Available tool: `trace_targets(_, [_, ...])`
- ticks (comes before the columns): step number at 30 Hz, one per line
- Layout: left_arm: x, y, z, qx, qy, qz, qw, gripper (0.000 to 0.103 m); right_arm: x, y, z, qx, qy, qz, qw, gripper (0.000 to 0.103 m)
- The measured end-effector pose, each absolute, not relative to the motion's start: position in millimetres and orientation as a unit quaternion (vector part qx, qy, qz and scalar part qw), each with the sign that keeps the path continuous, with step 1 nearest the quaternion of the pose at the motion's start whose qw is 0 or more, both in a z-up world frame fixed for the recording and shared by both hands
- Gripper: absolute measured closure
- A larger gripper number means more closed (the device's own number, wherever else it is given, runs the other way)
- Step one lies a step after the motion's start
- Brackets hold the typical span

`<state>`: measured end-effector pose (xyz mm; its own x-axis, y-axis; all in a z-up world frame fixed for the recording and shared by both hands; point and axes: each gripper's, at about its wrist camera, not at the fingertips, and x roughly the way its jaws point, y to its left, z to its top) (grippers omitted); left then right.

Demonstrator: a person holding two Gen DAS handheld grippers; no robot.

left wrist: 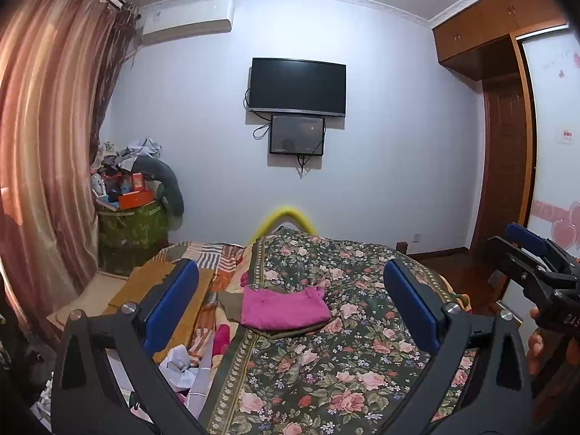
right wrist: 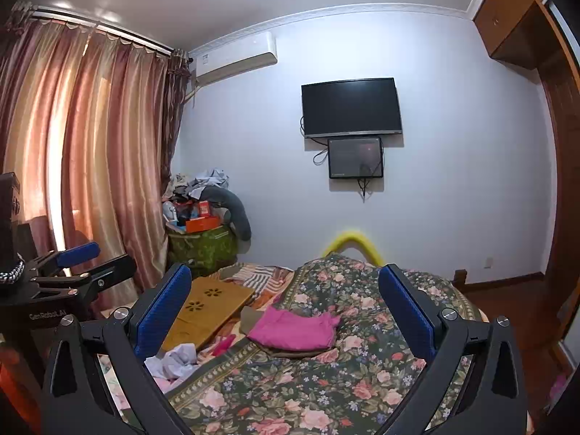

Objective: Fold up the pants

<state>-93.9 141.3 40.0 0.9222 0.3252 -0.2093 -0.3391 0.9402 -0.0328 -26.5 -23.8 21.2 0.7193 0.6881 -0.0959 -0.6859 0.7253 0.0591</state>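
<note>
Folded magenta pants (left wrist: 284,308) lie on top of a folded olive-brown garment (left wrist: 232,306) on the floral quilt (left wrist: 344,362) of the bed; they also show in the right wrist view (right wrist: 295,330). My left gripper (left wrist: 290,301) is open and empty, held above the bed short of the pants. My right gripper (right wrist: 284,308) is open and empty too, raised above the quilt. The right gripper shows at the right edge of the left wrist view (left wrist: 525,253); the left gripper shows at the left edge of the right wrist view (right wrist: 79,264).
A wooden lap board (right wrist: 214,308) and crumpled white cloth (right wrist: 174,359) lie left of the quilt. A green bin piled with clutter (right wrist: 203,232) stands in the corner by the curtains (right wrist: 90,163). A TV (right wrist: 351,107) hangs on the far wall. A wardrobe (left wrist: 507,145) stands at right.
</note>
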Motion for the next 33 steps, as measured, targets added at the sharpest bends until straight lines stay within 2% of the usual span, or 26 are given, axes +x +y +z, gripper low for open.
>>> trace_targets(33, [-80,133,37,-0.038,0.117,0.159,0.980,0.000,-24,-30,21,0.010,0.074,0.365,0.928,0.000])
